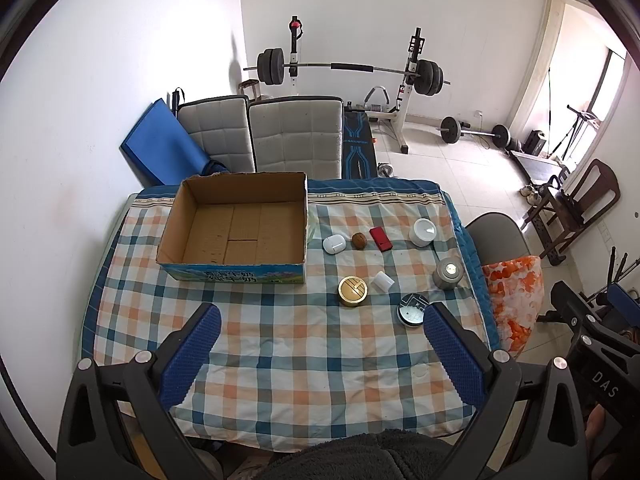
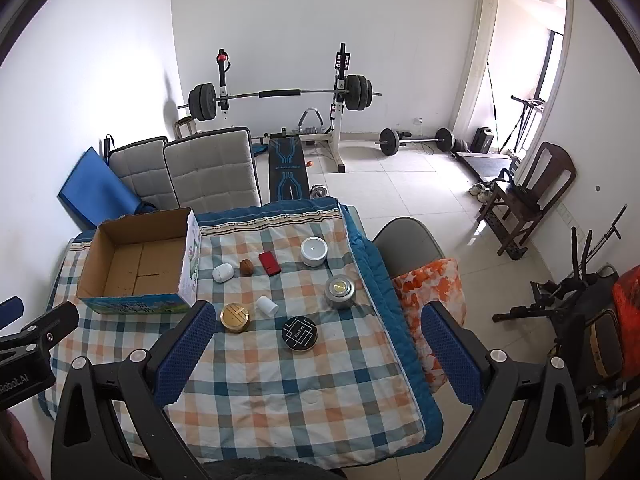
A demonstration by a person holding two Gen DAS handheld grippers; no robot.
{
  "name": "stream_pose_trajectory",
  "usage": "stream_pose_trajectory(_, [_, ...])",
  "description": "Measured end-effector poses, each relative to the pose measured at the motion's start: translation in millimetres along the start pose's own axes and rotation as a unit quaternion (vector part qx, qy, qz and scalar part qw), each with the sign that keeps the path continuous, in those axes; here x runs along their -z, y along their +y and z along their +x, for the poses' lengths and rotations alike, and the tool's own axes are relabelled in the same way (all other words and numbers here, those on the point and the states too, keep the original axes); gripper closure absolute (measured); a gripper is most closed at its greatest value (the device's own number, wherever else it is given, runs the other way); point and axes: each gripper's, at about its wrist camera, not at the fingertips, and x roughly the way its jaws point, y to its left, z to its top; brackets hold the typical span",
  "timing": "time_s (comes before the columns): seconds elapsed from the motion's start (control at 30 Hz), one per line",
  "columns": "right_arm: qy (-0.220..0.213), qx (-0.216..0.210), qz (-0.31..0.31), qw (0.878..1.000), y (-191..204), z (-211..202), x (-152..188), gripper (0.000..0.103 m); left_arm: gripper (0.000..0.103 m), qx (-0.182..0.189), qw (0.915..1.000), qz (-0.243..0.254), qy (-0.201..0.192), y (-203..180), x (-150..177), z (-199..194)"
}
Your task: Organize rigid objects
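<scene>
An open cardboard box (image 1: pixel 176 236) (image 2: pixel 96 264) stands empty at the table's far left. To its right lie a white earbud case (image 1: pixel 334 245) (image 2: pixel 222 272), a walnut (image 1: pixel 359 240) (image 2: pixel 247 267), a red case (image 1: pixel 380 239) (image 2: pixel 269 263), a white round jar (image 1: pixel 423 232) (image 2: pixel 313 251), a grey tin (image 1: pixel 448 273) (image 2: pixel 340 291), a small white cap (image 1: pixel 382 281) (image 2: pixel 267 305), a gold tin (image 1: pixel 352 290) (image 2: pixel 235 317) and a black round tin (image 1: pixel 412 309) (image 2: pixel 299 333). My left gripper (image 1: pixel 322 320) and right gripper (image 2: pixel 314 320) are open and empty, held above the table's near side.
The table has a checked cloth (image 1: pixel 280 344) (image 2: pixel 288 384). Padded chairs (image 1: pixel 296 136) stand behind it, and a grey chair with an orange cloth (image 2: pixel 432 280) on the right. A barbell rack (image 2: pixel 280 96) stands at the back wall.
</scene>
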Motion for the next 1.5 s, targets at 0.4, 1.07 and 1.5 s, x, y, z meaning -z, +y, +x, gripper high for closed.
stream_pose_trajectory(0.4, [-0.011,0.032,-0.023,0.999,1,0,2,0.000,0.000,0.000,1.0000,-0.001,0.001,0,2,0])
stream_pose_trajectory(1.07, [0.221,-0.066,0.019,0.973,7,357,30,0.000,0.000,-0.026,0.9791,0.018,0.201,-18,-11,256])
stream_pose_trajectory(1.5, [0.436,-0.045,0.051,0.897,23,505,169,0.025,0.000,-0.003,0.9477,0.003,0.319,-32,22,398])
